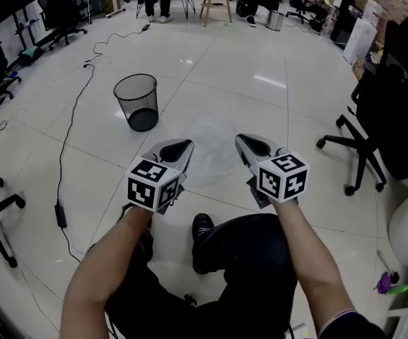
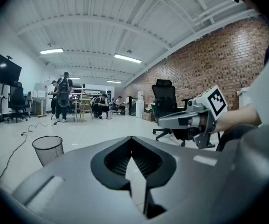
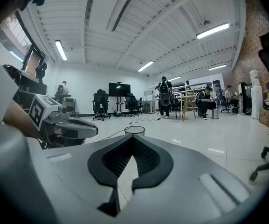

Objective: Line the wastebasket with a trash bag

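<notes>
Open floor (image 1: 260, 111) around upright wastebasket (image 1: 136, 104)

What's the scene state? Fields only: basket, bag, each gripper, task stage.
wastebasket: black mesh, upright on the floor, no liner visible
trash bag: clear plastic, lying loose on the floor, right of the basket and apart from it
left gripper: jaws together, nothing between them
right gripper: jaws together, nothing between them
task stage: bag not yet picked up, basket unlined
</notes>
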`<state>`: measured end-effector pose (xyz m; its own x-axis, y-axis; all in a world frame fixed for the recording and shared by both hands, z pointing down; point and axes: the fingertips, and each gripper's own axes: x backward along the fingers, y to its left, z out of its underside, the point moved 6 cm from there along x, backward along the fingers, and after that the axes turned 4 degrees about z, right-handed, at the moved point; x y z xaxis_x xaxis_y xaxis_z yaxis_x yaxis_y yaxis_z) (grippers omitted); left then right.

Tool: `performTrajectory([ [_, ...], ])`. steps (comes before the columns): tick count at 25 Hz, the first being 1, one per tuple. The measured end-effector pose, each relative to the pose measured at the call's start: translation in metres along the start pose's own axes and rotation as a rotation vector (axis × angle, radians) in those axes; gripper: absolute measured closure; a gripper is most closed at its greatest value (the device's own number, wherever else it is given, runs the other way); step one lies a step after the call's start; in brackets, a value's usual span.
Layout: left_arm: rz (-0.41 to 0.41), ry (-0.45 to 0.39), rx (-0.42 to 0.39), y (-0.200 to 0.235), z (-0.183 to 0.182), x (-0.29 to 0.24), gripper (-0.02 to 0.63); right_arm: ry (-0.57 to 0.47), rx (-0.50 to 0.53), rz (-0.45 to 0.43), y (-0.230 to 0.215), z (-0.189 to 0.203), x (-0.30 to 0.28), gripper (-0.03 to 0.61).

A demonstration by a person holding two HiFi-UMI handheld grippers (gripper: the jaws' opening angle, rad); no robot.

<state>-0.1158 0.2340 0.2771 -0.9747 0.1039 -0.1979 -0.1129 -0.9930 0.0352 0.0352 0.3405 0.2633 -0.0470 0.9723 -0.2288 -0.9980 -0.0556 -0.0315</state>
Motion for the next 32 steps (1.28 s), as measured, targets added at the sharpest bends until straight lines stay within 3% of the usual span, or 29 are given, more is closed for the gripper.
performTrajectory([
  [7,-0.021,0.013,-0.010,0.012,-0.005,-0.010,0.601,-0.001,0.005,-0.002,-0.004,-0.014,-0.010,0.577],
  [16,0.041,0.069,-0.100,0.042,-0.009,-0.033,0.601,-0.033,0.005,0.027,-0.027,-0.025,-0.028,0.577],
  [19,0.054,0.083,-0.089,0.057,-0.005,-0.044,0.601,-0.030,0.007,0.052,-0.041,-0.023,-0.036,0.577],
  [26,0.045,0.123,-0.024,0.095,0.033,-0.080,0.601,-0.002,0.010,0.121,-0.074,-0.002,-0.059,0.577],
  [32,0.038,0.211,0.000,0.121,0.087,-0.106,0.601,0.075,-0.031,0.189,-0.103,0.045,-0.072,0.577],
])
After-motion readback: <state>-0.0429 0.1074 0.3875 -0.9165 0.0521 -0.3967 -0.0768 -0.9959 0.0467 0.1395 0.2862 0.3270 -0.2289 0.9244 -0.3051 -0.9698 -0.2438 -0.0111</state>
